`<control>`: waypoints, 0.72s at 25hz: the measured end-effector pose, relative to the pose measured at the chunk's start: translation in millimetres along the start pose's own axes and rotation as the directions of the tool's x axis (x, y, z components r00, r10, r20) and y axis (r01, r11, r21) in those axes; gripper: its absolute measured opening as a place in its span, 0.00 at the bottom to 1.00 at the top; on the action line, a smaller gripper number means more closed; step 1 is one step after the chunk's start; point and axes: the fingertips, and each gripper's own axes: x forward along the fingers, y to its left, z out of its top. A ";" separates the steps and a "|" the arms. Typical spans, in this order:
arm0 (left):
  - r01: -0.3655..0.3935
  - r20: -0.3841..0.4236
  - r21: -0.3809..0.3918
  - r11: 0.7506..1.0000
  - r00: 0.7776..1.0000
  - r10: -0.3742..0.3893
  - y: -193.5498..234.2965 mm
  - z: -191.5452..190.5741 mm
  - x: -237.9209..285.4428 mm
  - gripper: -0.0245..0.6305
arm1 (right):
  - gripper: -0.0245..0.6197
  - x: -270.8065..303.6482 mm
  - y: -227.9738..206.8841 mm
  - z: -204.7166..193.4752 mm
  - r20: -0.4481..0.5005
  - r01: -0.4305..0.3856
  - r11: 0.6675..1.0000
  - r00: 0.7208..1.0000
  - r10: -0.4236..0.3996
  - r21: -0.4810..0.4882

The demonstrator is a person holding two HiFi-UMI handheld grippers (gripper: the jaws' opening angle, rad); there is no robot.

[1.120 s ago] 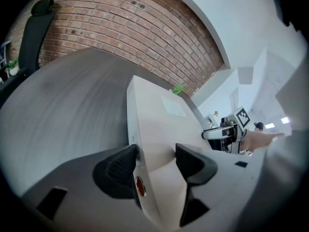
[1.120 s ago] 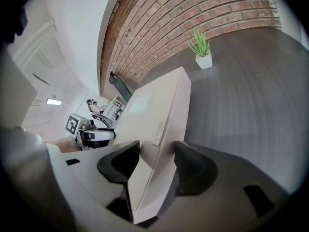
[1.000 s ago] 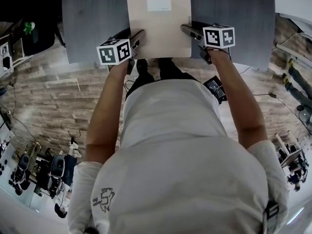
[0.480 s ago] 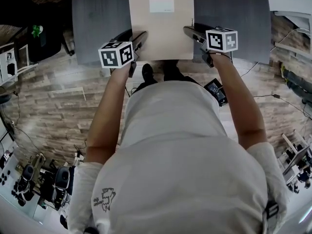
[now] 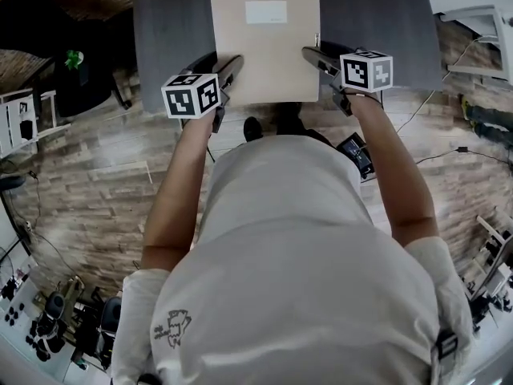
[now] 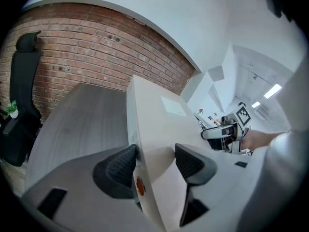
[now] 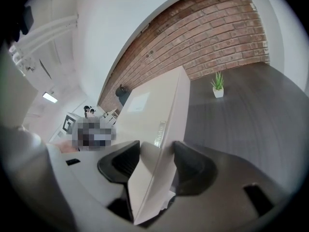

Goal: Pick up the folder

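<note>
A beige folder point(image 5: 264, 46) with a white label is held over the grey table point(image 5: 168, 30). My left gripper point(image 5: 228, 67) is shut on the folder's near left edge, and my right gripper point(image 5: 309, 53) is shut on its near right edge. In the left gripper view the folder point(image 6: 159, 124) stands edge-on between the jaws of the left gripper point(image 6: 155, 157), with both pads against it. In the right gripper view the folder point(image 7: 154, 110) is likewise pinched by the right gripper point(image 7: 157, 154). The folder's underside is hidden.
A small potted plant point(image 7: 218, 85) stands on the table near the brick wall. A black chair point(image 6: 19, 105) is left of the table, and white furniture point(image 5: 473, 10) stands at the right. Cables lie on the wooden floor point(image 5: 88, 183).
Both grippers have risen with the folder between them. The table and floor now look smaller and farther below, while the folder keeps its place between the grippers.
</note>
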 end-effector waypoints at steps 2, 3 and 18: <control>0.010 0.008 0.011 1.000 1.000 -0.010 -0.1 -0.2 -10.8 0.44 | 0.39 -4.0 11.6 -1.3 0.016 0.012 1.000 1.000 -0.012 -0.005; 0.016 0.011 0.016 1.000 1.000 -0.016 -1.5 -0.6 -15.8 0.44 | 0.39 -7.2 16.3 -2.0 0.026 0.018 1.000 1.000 -0.017 -0.009; 0.086 0.031 0.065 0.994 0.996 -0.088 -24.2 -17.0 -61.8 0.44 | 0.39 -46.6 64.8 -35.5 0.091 0.074 0.997 0.993 -0.075 0.009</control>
